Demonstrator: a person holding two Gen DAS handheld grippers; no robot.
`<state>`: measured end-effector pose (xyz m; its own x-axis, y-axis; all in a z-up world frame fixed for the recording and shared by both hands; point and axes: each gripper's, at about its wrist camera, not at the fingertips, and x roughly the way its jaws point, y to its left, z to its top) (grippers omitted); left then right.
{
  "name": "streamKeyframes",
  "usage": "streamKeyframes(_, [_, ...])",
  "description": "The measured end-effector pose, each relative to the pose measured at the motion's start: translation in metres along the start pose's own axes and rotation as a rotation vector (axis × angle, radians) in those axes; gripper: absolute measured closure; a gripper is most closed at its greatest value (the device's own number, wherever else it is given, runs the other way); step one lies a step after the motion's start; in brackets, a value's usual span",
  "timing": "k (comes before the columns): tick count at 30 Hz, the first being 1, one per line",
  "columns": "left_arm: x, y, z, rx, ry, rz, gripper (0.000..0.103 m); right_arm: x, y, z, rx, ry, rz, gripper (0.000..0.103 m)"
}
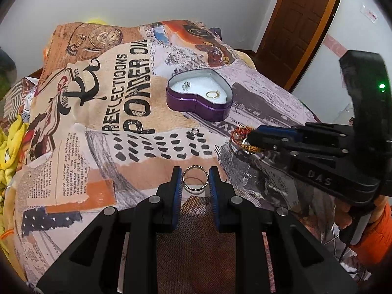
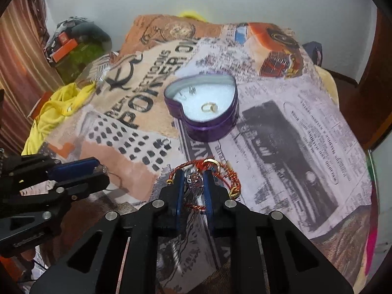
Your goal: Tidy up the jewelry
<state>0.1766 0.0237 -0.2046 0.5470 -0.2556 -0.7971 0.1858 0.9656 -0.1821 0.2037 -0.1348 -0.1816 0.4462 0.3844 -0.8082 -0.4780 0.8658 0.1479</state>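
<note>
Left wrist view: my left gripper (image 1: 195,178) pinches a plain silver band (image 1: 195,178) between nearly closed pads, just above the printed blanket (image 1: 103,147). At twelve o'clock from it a small ring (image 1: 194,130) lies loose. Further up, the purple heart box (image 1: 199,93) already holds a silver piece (image 1: 186,84) and a gold ring (image 1: 213,94). At two o'clock my right gripper (image 2: 193,182) closes on a stone ring (image 2: 193,180) amid a red cord (image 2: 220,174) with a gold ring (image 2: 211,163). I judge two pieces stored; both held rings, the loose one and the cord pile remain.
</note>
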Motion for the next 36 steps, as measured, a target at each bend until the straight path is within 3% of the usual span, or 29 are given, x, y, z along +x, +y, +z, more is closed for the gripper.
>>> streamKeyframes(11, [-0.018, -0.011, 0.020, 0.016, -0.064, -0.001, 0.082, -0.039, 0.001, 0.014, -0.017, -0.128, -0.027, 0.089])
streamKeyframes(22, [-0.027, -0.018, 0.042, 0.027, -0.127, -0.008, 0.082, -0.054, 0.002, 0.023, -0.045, -0.200, -0.046, 0.089])
streamKeyframes(27, [-0.022, -0.018, 0.049, 0.022, -0.128, -0.009, 0.082, -0.043, 0.000, 0.024, -0.078, -0.185, -0.066, 0.089])
streamKeyframes(36, [-0.006, -0.016, 0.053, 0.019, -0.105, -0.010, 0.082, 0.002, -0.018, 0.018, -0.083, -0.079, -0.109, 0.089])
